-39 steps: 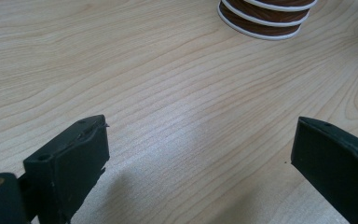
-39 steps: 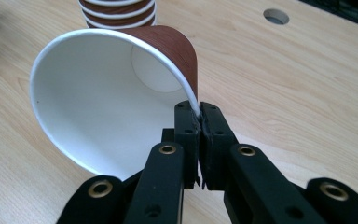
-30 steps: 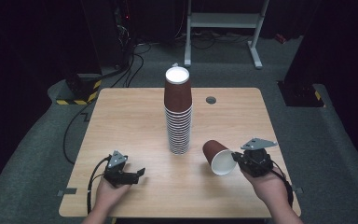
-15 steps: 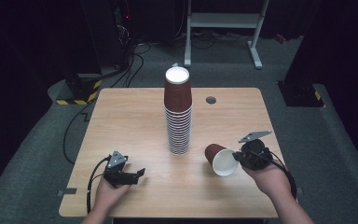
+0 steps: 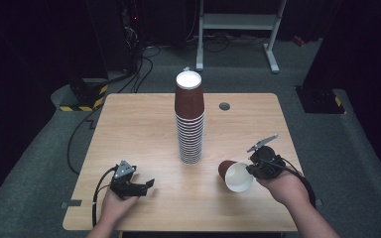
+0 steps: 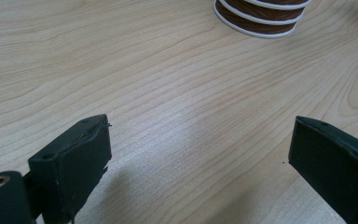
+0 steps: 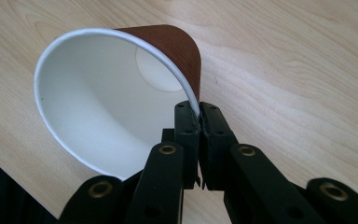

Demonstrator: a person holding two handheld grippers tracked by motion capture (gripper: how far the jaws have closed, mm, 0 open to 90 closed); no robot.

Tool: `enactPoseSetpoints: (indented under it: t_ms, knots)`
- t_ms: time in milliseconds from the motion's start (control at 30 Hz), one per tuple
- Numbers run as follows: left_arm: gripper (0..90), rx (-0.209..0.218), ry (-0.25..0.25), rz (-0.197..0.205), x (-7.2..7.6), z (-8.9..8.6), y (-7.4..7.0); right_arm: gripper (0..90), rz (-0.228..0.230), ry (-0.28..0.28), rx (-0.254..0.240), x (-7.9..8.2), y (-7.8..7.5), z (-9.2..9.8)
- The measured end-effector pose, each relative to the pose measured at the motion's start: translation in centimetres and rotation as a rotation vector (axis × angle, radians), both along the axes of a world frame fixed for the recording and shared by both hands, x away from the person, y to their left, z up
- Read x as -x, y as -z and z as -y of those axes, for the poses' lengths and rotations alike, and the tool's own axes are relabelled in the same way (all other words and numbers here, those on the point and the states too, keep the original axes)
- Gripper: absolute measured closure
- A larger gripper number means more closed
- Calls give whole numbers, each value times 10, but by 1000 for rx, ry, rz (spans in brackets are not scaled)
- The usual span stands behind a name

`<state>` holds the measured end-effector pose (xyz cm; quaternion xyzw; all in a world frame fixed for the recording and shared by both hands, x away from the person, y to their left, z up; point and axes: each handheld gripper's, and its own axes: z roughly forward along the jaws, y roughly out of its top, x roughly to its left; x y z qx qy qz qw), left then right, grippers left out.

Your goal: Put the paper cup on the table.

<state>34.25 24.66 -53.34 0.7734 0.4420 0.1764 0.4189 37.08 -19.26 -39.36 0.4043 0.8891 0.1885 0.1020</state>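
While the high view hides it, right gripper (image 7: 199, 116) jaws pinch the cup (image 7: 121, 93) rim.

Brown cup (image 7: 168, 42), white inside; pale wood-grain table (image 5: 139, 124).

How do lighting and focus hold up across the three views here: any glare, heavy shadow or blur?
High view: pale wooden table evenly lit, surroundings nearly black, picture soft. Left gripper view: wood grain sharp, faint sheen mid-table, soft shadow under the near black jaw, left gripper open. Right gripper view: brown paper cup with white inside sharp and bright, no blown glare, right gripper pinching its rim; table corner falls to black.
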Motion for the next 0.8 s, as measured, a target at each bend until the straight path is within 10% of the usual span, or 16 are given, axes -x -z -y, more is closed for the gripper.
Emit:
enactPoseSetpoints:
  t_ms: [800]
  knots:
    - [59, 1, -2, 0, 0, -1, 0, 861, -102, 15, 43, -1, -3, 5]
